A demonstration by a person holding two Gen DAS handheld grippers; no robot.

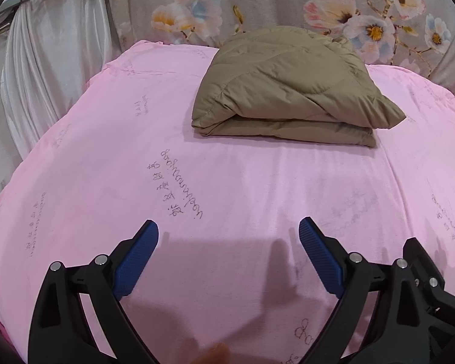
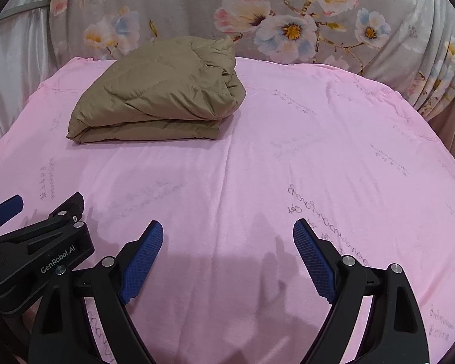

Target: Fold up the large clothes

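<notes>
Pink bedding (image 1: 227, 182) printed with faint dark script covers the whole working surface, and it is taken as the landmark for everything else. Nearest the cameras, two grippers are held side by side above its near edge, both angled downward. The left gripper (image 1: 229, 230) is seen with its two blue-padded fingers (image 1: 136, 261) spread wide, and nothing but bare pink cloth is seen between them. The right gripper (image 2: 227, 230) is likewise seen with two blue-padded fingers (image 2: 142, 257) set wide apart over the sheet, with nothing held. Each gripper's black frame intrudes at the edge of the other's view, so the pair is shown close together. Soft shadows of the fingers are cast on the pink cloth just ahead of them.

Farther across the bedding, well apart from both grippers, one olive-brown quilted garment (image 1: 288, 91) is found lying folded into a thick, roughly square bundle near the far edge. Its layered folded edge is turned toward the cameras, and a bunched portion is seen at its far right corner. No second garment is seen.

Beyond the far edge of the bedding, a grey fabric with large pink, white and blue flowers (image 2: 288, 21) is hung as a backdrop, and pale satin drapery (image 1: 45, 60) is gathered at the left.
</notes>
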